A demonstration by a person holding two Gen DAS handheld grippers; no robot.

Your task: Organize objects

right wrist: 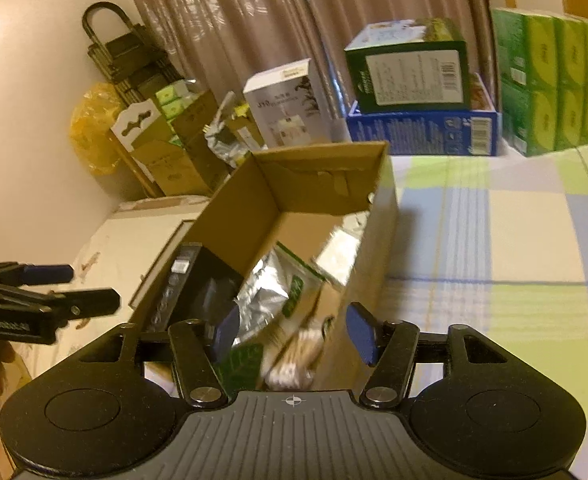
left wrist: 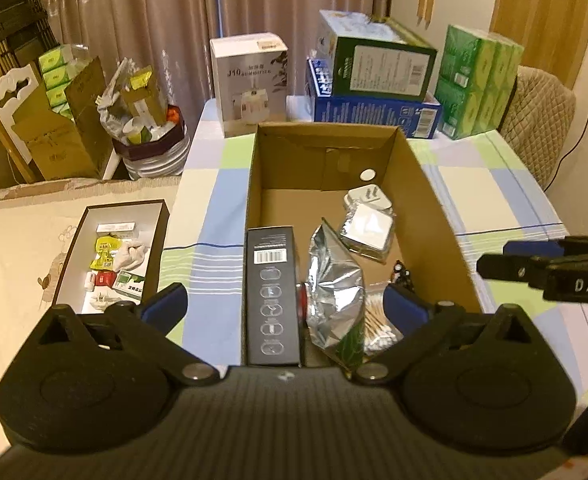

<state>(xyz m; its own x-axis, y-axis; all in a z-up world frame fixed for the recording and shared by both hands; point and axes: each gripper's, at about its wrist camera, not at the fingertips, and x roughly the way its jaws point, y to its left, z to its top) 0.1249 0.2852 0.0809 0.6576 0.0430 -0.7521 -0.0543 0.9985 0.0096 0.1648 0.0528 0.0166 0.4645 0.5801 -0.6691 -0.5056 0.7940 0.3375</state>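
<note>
Warm dim indoor light; fisheye edges bent; right wrist view motion-blurred.

At the table's [left wrist: 493, 200] far edge stand a white humidifier box [left wrist: 250, 84], a blue carton [left wrist: 377, 114] with a green-and-white box [left wrist: 377, 64] stacked on it, and, toward the far right corner, a block of green tissue packs [left wrist: 479, 84]. Brown curtains [left wrist: 154, 20] hang behind them. Beyond the table's far left corner sit a full rubbish bin [left wrist: 150, 136], an open brown carton [left wrist: 66, 128] holding more green packs, and a folded black trolley [left wrist: 10, 20].
</note>
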